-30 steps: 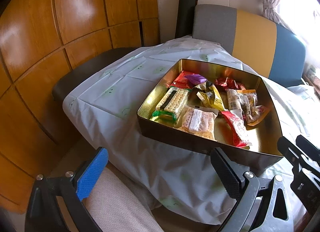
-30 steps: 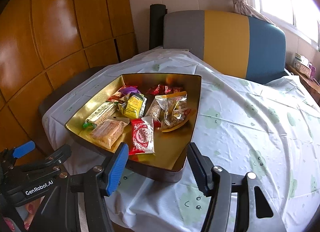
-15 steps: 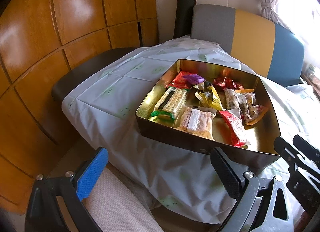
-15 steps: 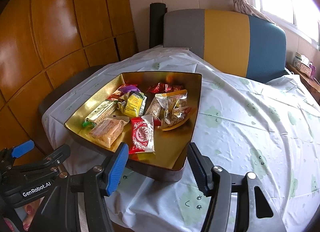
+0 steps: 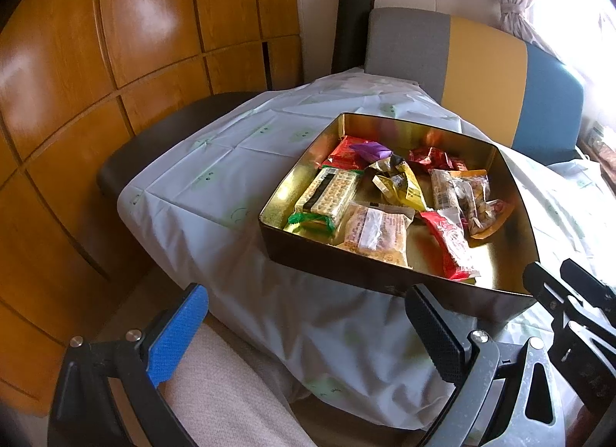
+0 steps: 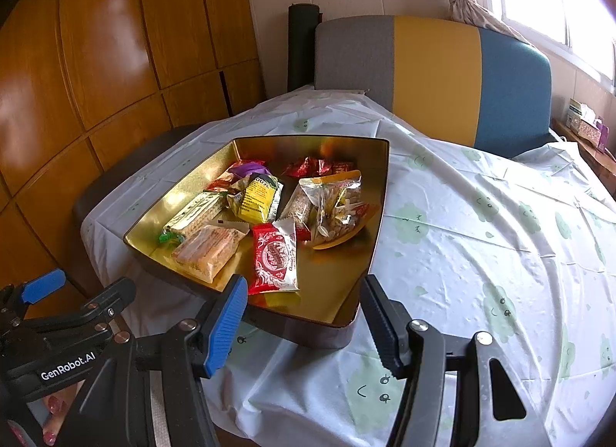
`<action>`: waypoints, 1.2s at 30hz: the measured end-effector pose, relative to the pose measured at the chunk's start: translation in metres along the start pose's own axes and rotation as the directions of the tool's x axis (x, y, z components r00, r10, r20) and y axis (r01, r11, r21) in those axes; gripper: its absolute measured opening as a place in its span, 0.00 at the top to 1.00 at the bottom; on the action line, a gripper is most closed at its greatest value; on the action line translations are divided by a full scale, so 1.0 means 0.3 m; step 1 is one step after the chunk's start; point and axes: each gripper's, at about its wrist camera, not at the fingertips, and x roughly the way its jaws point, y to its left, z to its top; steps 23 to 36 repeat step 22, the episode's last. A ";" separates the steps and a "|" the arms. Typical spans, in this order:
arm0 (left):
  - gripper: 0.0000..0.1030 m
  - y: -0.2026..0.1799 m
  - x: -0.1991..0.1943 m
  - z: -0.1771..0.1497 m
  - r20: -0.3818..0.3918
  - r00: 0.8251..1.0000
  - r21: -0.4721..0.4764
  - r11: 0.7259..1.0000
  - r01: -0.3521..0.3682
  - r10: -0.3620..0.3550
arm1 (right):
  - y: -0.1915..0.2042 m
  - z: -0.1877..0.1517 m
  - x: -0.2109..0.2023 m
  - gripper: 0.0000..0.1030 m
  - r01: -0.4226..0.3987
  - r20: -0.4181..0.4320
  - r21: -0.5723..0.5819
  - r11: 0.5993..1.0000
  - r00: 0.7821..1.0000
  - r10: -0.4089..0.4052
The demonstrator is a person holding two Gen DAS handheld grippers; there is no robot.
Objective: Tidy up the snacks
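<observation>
Barely any change: slightly nearer to the gold tin (image 6: 379,193) than a second ago, snacks (image 6: 269,216) unmoved, loosely mixed inside the tin on the desk (image 6: 481,254). Left hand-held gripper (image 5: 304,335) and right hand-held gripper (image 6: 302,320) both spread wide, empty, just short of the tin's near wall. Fits sorting pending or done.

The left gripper (image 5: 304,335) is held low with its jaws spread wide, one finger faced with a blue pad (image 5: 175,335), the other with a black ribbed one, nothing between them. The right gripper (image 6: 302,325) is likewise gaping and empty, level with the left one beside it. Fingertips with painted nails (image 6: 52,404) show under the left gripper's frame.
</observation>
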 end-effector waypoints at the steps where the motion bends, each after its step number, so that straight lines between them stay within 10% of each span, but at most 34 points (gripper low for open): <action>1: 0.00 0.001 0.001 0.000 -0.001 1.000 -0.001 1.000 -0.002 0.002 | 0.000 0.000 0.000 0.40 -0.001 0.001 0.001 1.000 1.000 0.001; 36: 0.01 -0.001 0.001 -0.001 0.013 1.000 -0.012 1.000 -0.003 0.003 | -0.004 -0.007 0.012 0.40 -0.002 -0.013 0.010 1.000 1.000 0.002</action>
